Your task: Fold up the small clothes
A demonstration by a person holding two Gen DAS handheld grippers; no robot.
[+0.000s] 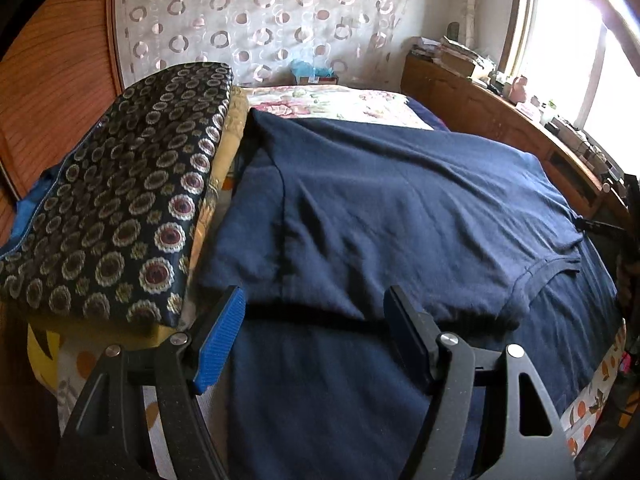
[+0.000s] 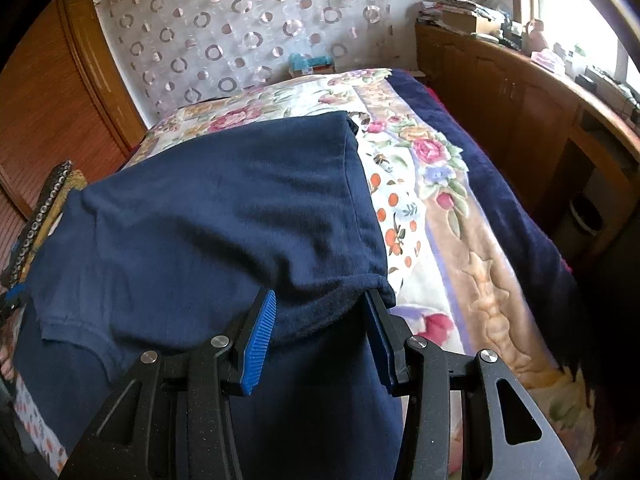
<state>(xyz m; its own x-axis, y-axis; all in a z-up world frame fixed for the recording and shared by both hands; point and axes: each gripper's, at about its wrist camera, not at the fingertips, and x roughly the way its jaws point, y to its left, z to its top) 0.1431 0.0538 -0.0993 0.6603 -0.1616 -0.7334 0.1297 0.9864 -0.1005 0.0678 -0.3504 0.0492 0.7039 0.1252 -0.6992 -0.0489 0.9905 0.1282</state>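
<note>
Navy shirt (image 1: 400,200) folded, lengthwise down bed (image 2: 460,208), collar near.

shirt (image 1: 400,208): navy | cushion (image 1: 120,216): black, floral rings | bedspread (image 2: 440,184): floral

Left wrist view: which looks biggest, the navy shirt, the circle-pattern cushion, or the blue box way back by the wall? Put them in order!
1. Navy shirt
2. Cushion, though it sits near the camera, which may flatter it
3. Blue box, tiny here, but it is far away, so its real size is unsure
</note>
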